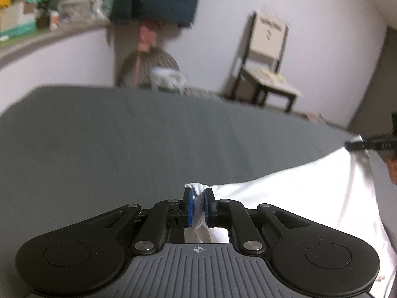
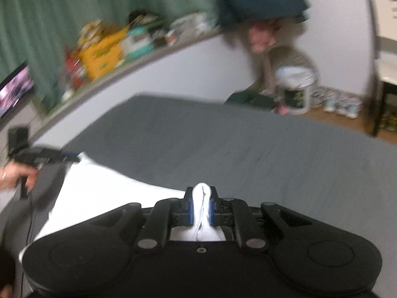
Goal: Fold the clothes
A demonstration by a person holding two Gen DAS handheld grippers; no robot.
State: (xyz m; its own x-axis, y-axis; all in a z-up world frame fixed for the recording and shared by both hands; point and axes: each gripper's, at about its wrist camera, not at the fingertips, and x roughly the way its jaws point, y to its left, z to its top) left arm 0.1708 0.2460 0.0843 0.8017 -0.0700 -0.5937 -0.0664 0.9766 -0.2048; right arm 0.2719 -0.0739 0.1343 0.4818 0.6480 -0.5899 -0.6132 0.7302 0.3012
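— So, starting at the left: what are the left tongs doing?

— They are pinching a bunched corner of the plain white cloth garment between their blue pads, clenched on it. From the right wrist view, the same left tongs are showing at the far left edge, with the person's left hand wrapping the black handle.

— And where is the garment lying?

— It is stretching between the two tongs, spreading over the near part of the dark grey flat bed surface.

— And to the right?

— The right tongs are gripping another fold of the white garment, the cloth bulging up between the pads. In the left wrist view the right tongs are appearing at the right edge, at the garment's far corner.

— Anything behind?

— A dark-framed wooden chair is standing against the pale wall, though everything back there is blurring.
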